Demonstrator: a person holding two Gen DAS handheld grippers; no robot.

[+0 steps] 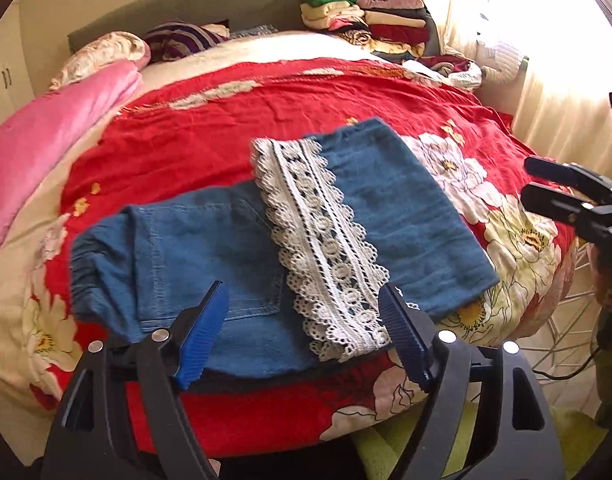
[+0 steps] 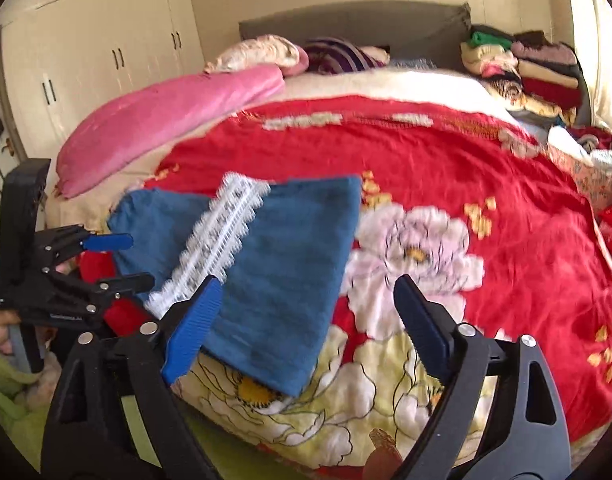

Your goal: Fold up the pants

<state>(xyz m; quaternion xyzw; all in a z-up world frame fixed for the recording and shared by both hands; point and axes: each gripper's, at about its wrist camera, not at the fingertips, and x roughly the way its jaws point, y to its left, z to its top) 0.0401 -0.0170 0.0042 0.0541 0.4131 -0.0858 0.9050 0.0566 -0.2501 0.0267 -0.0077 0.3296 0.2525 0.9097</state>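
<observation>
Blue denim pants (image 1: 210, 240) lie folded on the red flowered bedspread (image 1: 226, 128), the leg ends with a white lace hem (image 1: 321, 240) laid over the seat. My left gripper (image 1: 302, 292) hovers open just over the near edge of the pants, and its blue pads touch no cloth. In the right wrist view the pants (image 2: 290, 264) show as a blue block with the lace strip (image 2: 222, 232) across it. My right gripper (image 2: 306, 282) stands open above their near right corner, holding nothing. The left gripper (image 2: 126, 260) shows at the left edge, the right gripper (image 1: 529, 180) at the far right.
A rolled pink quilt (image 1: 46, 132) lies along the bed's left side, with pillows by the grey headboard (image 1: 186, 4). Stacks of folded clothes (image 1: 369, 12) fill the far right corner. A white wardrobe (image 2: 106, 40) stands to the left. A person's hand (image 2: 2, 332) holds the left gripper.
</observation>
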